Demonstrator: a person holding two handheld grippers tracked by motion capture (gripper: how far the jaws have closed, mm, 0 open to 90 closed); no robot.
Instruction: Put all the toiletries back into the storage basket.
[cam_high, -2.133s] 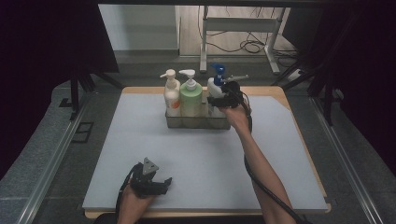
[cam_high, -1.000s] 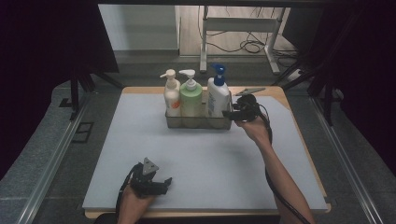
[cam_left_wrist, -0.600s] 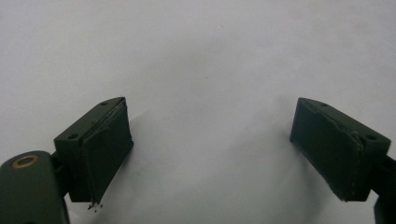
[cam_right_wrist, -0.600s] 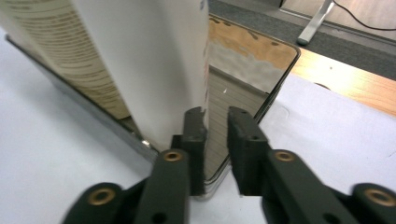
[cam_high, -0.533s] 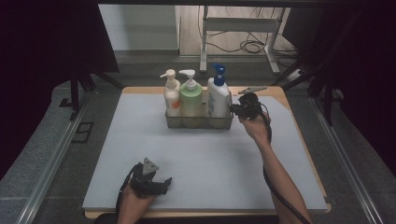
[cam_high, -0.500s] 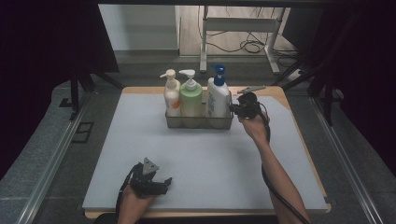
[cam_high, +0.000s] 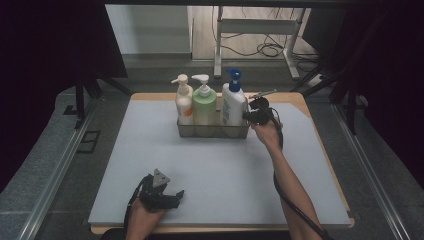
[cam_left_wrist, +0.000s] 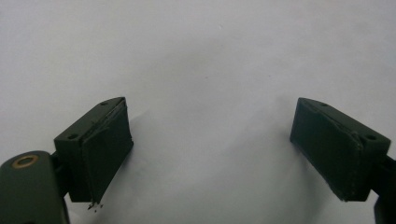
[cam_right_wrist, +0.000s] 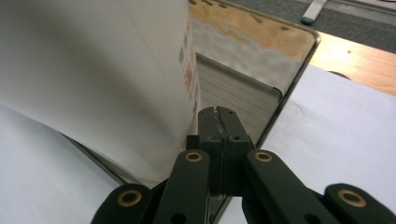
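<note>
Where the right gripper pinches the tray, contact blurs.

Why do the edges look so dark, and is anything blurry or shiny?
High view: light falls on the table alone, its surroundings black. Right gripper view: the white bottle is near and soft, while the tray wall gleams with reflections. Left gripper view: evenly lit, soft shadows under the left gripper.

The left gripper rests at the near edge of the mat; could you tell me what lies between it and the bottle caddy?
Nothing: in the high view, bare grey mat runs from the left gripper to the caddy.
</note>
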